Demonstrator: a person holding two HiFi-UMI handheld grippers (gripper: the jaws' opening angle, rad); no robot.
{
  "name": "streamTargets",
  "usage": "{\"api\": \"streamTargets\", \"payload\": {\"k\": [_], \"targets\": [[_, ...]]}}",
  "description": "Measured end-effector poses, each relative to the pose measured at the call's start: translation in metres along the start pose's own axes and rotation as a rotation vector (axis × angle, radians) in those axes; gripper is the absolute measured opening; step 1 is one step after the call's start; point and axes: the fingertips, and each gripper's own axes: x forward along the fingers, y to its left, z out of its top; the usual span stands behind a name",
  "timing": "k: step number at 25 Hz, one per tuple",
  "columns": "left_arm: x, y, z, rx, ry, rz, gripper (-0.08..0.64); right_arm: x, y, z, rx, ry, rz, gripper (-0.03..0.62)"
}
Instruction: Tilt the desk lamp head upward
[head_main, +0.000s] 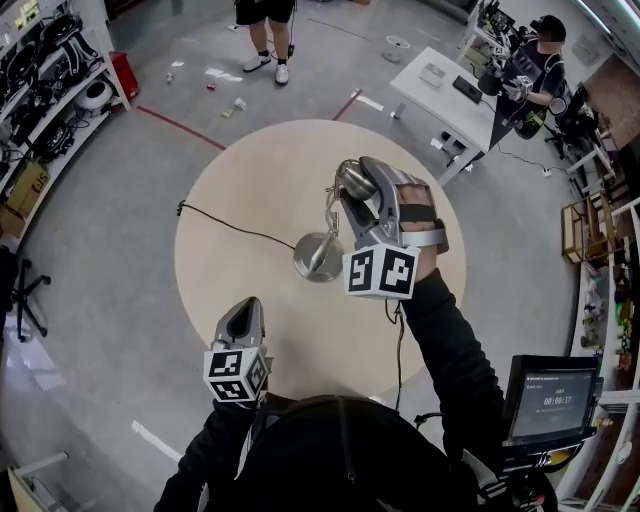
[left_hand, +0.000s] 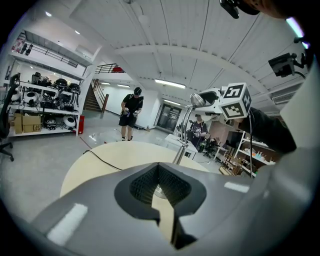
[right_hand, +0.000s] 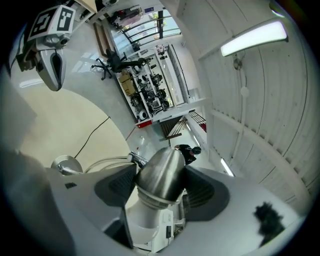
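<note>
Had the right gripper (head_main: 360, 188) clenched on the lamp head (right_hand: 161, 170), with the metal cone wedged between its pads. Found the head raised on a curved stem (head_main: 331, 208) above the table (head_main: 250, 170), a little right of the middle. Saw the base (head_main: 318, 256) flat near the middle, well in from every edge, with the cord (head_main: 232, 228) trailing toward the left edge. Carried the left gripper (head_main: 243, 325) closed on nothing, low by the near edge and apart from the lamp. Judged the step to be the tilt itself: grasp made, head angle not yet readable as finished. Probably needed next a slow wrist roll turning the head upward about the stem joint rather than dragging it. Risked sliding or tipping the unbraced base; might have called for the left gripper to press it down.
</note>
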Motion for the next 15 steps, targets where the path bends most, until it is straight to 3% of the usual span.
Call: {"api": "streamTargets", "payload": {"k": [15], "targets": [[-0.015, 0.007, -0.002, -0.017, -0.004, 0.038, 0.006, 0.006, 0.005, 0.023, -0.123, -0.032, 0.023, 0.314]]}}
